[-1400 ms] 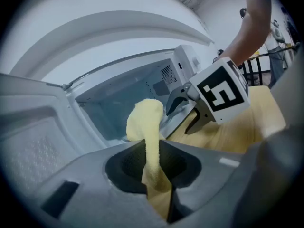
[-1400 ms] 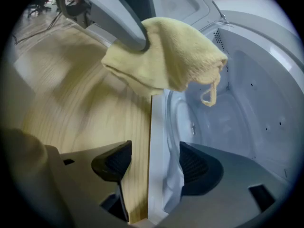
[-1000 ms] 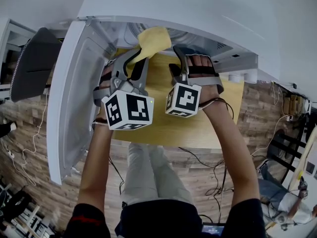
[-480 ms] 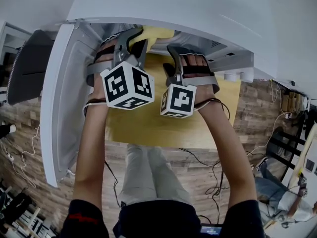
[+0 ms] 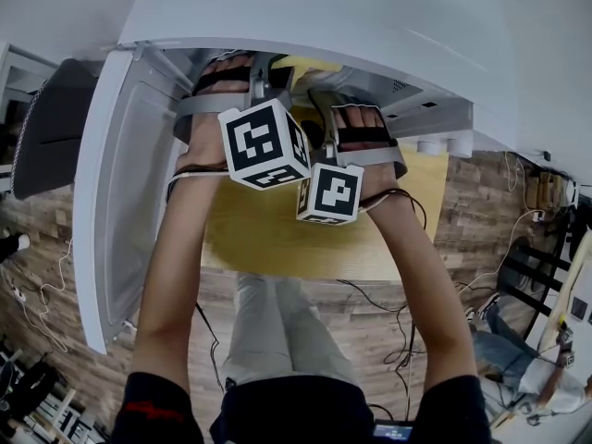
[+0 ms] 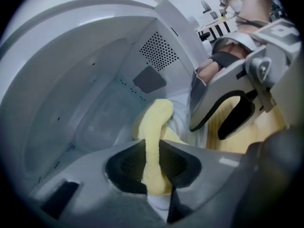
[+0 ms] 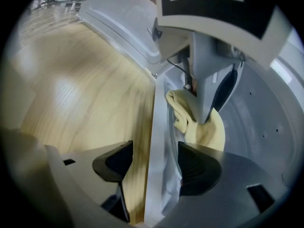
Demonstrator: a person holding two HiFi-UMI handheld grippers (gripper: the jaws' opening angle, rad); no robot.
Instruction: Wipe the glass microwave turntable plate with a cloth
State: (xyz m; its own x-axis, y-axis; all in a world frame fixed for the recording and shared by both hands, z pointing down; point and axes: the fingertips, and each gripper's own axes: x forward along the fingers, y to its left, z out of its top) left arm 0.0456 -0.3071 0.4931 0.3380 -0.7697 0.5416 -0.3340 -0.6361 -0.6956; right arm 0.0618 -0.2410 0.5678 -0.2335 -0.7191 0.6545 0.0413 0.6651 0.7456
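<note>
Head looks down; gripper views share microwave (image 5: 370,17) (close).

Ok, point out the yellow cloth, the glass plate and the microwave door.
yellow cloth (image 6: 156,120), left gripper view, on its bunched upper fold.
glass plate (image 6: 97,122), left gripper view, on its clear middle.
microwave door (image 5: 120,202), head view, on its inner face.

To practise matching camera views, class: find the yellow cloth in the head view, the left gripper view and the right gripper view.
Head view: cloth at top centre, just inside the microwave.
Left gripper view: cloth low centre, clamped in the left claw.
Right gripper view: cloth right of centre, hanging from that claw.
Shared landmark: the microwave's grey cavity.
</note>
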